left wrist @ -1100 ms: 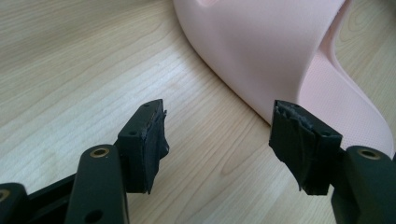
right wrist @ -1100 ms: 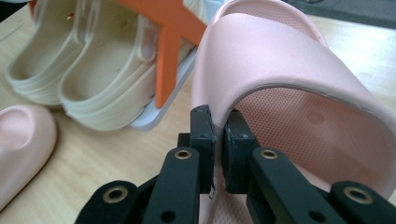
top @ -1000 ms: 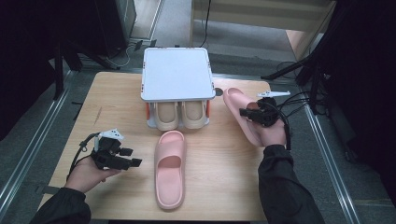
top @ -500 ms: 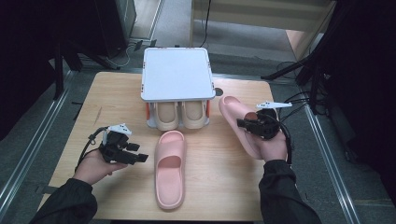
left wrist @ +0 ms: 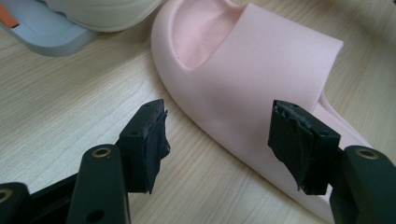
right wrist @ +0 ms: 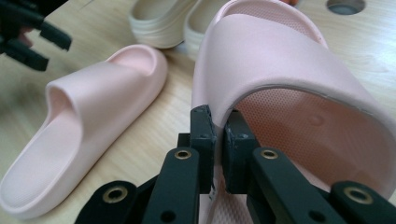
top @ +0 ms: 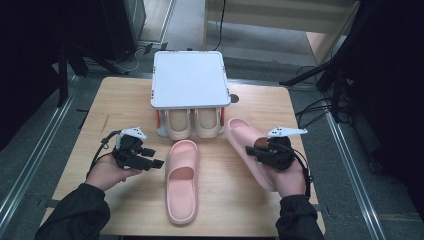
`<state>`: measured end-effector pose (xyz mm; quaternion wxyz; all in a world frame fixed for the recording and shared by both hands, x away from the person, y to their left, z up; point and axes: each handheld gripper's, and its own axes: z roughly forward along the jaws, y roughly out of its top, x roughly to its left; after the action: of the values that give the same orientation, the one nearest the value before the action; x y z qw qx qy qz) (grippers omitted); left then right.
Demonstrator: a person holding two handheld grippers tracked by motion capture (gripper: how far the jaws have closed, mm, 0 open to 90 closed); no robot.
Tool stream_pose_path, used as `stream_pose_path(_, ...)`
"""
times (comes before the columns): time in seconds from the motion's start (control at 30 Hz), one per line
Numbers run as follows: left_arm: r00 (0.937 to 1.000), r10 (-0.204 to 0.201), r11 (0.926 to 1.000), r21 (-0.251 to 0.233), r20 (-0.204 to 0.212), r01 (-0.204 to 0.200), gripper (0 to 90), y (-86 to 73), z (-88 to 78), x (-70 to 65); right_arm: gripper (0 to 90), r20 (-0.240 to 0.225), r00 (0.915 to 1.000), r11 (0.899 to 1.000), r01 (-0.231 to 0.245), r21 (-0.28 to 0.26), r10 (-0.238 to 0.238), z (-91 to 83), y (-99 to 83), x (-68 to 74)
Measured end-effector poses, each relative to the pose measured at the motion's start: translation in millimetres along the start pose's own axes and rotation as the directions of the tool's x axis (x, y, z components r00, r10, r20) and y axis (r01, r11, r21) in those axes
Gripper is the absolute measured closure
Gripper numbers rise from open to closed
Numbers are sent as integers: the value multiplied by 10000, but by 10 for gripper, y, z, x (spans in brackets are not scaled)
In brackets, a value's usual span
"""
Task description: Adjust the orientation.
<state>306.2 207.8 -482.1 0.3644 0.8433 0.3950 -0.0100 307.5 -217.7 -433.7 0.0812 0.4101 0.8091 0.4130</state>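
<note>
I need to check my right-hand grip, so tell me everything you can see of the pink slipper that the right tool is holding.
The pink slipper is a one-piece slide of soft-looking matte foam, with a wide strap over a dimpled footbed. It lies at the table's right side, angled toward the shoe rack, toe end near the beige slippers. The right tool is shut on the strap's edge, one jaw outside, one inside. Whether the sole rests on the table I cannot tell.
</note>
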Motion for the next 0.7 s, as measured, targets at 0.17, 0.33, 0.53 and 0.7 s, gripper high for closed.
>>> stream_pose_path(0.17, 10000, -67, 10000, 0, 66, 67, 356, 20, 10, 7, 856, -202, 9996, 9993, 204, 297, -198, 74, -81, 159)
stream_pose_path(0.33, 9999, 108, 9999, -93, -5, -108, 375, 9, -4, -1, 856, -248, 9993, 9971, 283, 708, -266, 220, -151, 215)
stream_pose_path(0.53, 9999, 165, 9998, -129, -52, -165, 390, 0, -7, -4, 857, -357, 9992, 9919, 224, 1251, -181, 389, -253, 234)
stream_pose_path(0.7, 9998, 184, 9998, -101, -78, -185, 386, -6, -1, -8, 856, -381, 9982, 9867, 510, 1541, -456, 511, -270, 309)
